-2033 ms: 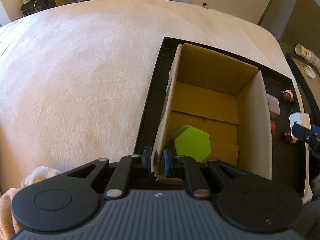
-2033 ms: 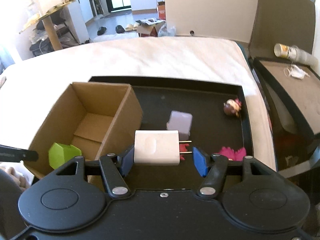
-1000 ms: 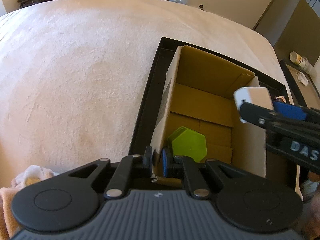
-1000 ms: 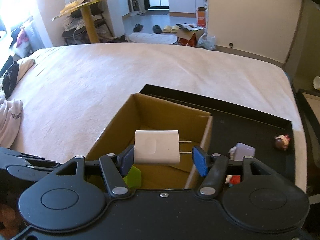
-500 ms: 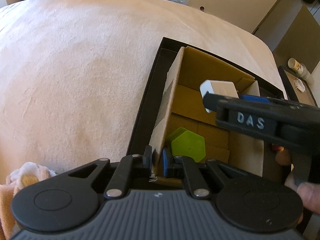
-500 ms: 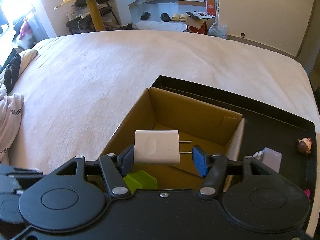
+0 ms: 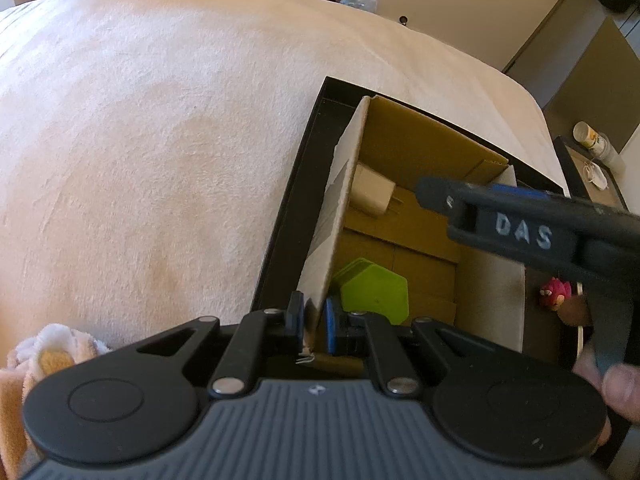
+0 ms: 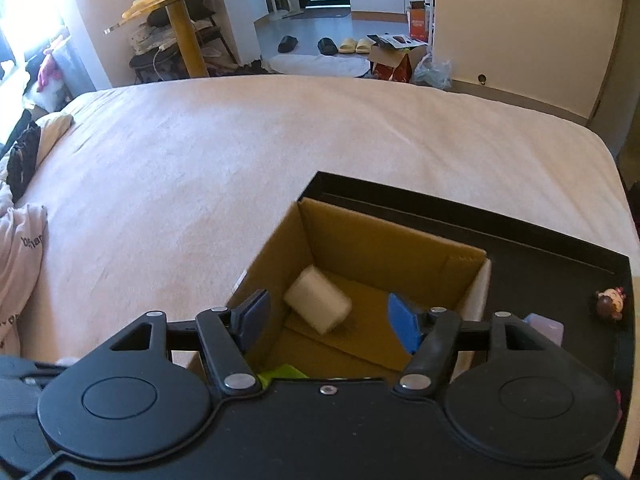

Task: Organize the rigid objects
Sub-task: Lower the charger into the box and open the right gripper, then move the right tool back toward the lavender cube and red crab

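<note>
The right gripper [image 8: 326,318] was held above the open cardboard box [image 8: 384,240] with its fingers just opened and nothing between them; the white charger plug [image 8: 318,305], released, was seen tilted and slightly blurred inside the box, far from the green hexagonal block [image 7: 374,296]. The left gripper [image 7: 314,322] was clamped nearly shut on the box's near wall. For a clean finish, that steadying pinch should be kept and the right gripper lifted straight up, clear of the rim, before the figurine [image 8: 610,303] on the black tray [image 8: 540,248] is approached.

Matt brown cardboard box [image 8: 384,240], smooth white plastic charger [image 8: 318,305], fuzzy cloth bedcover [image 8: 200,152].
</note>
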The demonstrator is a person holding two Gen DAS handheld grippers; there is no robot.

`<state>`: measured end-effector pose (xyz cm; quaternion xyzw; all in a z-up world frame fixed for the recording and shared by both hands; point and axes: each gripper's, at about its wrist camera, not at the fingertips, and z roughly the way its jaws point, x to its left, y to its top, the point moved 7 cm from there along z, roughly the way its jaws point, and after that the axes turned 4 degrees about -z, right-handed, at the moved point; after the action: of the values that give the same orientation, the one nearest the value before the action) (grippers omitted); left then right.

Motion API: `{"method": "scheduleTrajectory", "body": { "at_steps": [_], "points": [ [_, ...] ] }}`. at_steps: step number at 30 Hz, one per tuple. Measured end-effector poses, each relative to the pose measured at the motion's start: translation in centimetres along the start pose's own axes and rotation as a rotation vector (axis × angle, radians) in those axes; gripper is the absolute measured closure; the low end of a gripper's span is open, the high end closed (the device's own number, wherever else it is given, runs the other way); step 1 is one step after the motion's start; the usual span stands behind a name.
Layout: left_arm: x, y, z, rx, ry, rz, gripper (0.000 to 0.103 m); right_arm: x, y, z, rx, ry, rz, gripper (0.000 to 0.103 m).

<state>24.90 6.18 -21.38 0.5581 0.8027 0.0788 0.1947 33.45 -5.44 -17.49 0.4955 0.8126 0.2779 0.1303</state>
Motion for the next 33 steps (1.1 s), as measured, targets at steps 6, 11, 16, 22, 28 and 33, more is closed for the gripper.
{"method": "scheduleTrajectory", "body": {
  "at_steps": [6, 11, 16, 22, 28, 33],
  "points": [
    [-0.2, -0.1, -0.1, -0.002, 0.009, 0.013, 0.093, -0.6, -1.3, -0.9, 0.013, -0.007, 0.016, 0.038],
    [-0.4, -0.1, -0.1, -0.003, 0.023, 0.019, 0.094, -1.4, -2.5, -1.8, 0.018, -0.009, 0.030, 0.033],
    [-0.5, -0.2, -0.1, -0.001, 0.038, 0.023, 0.094, -2.3, -3.2, -2.9, 0.005, -0.011, 0.042, 0.031],
    [-0.8, -0.3, -0.2, -0.009, 0.057, 0.039, 0.094, -3.8, -4.0, -3.9, -0.006, -0.016, 0.064, 0.029],
    [-1.0, -0.4, -0.3, -0.014, 0.078, 0.050, 0.093, -4.8, -4.8, -4.9, -0.020, -0.033, 0.065, 0.023],
    [-1.1, -0.5, -0.2, -0.019, 0.104, 0.070, 0.093, -6.2, -5.5, -5.3, -0.032, -0.051, 0.096, 0.022]
  ]
}}
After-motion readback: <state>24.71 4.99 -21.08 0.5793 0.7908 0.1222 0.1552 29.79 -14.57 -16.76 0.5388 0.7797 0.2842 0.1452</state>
